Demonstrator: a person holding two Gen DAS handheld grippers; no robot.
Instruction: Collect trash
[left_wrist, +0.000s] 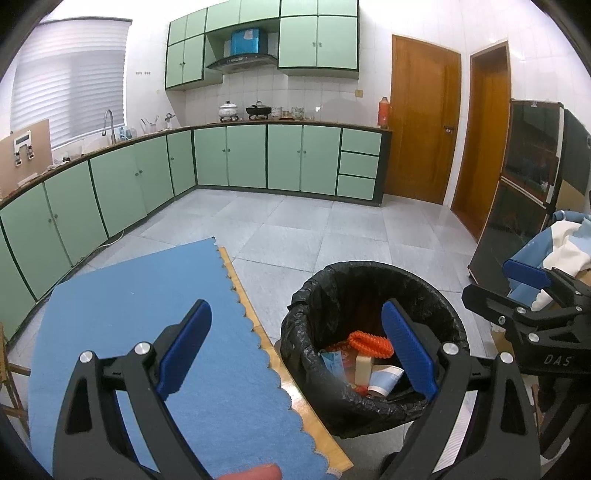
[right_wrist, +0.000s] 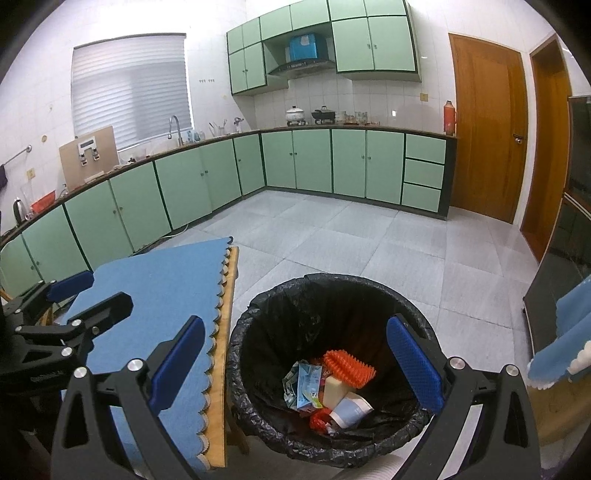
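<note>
Closest to me, the left gripper (left_wrist: 295, 347) hangs with its jaws spread wide and nothing between them, one blue pad over the blue mat (left_wrist: 147, 314) and the other over the mouth of the trash bin (left_wrist: 436, 295). The right gripper (right_wrist: 295, 362) is beside it, jaws just as wide and empty, poised above the bin's opening.

The bin stands on the floor just beside the low wooden counter (right_wrist: 221, 387) that carries the scalloped mat. It is lined with a black bag (right_wrist: 258, 325), and the collected trash lies at the bottom: an orange ridged piece (right_wrist: 349, 367) on top, a pale block (right_wrist: 334, 391) under it, a blue-and-white paper cup (right_wrist: 349, 408) lying on its side, a crumpled light-blue wrapper (right_wrist: 304, 384) to the left, and a scrap of red (right_wrist: 319, 419) near the front. The mat itself looks bare from both views.

Off to the right, a heap of blue and white cloth (left_wrist: 561, 243) sits near a dark glass-fronted cabinet (left_wrist: 524, 177).

Beyond, grey floor tiles (right_wrist: 351, 236) run to the green kitchen cupboards (right_wrist: 332, 162), with a white pot (right_wrist: 295, 112) and a dark pan (right_wrist: 324, 112) on the worktop, a tap (right_wrist: 174, 127) by the shuttered window (right_wrist: 129, 85), and two wooden doors (right_wrist: 487, 122) at the far right.
</note>
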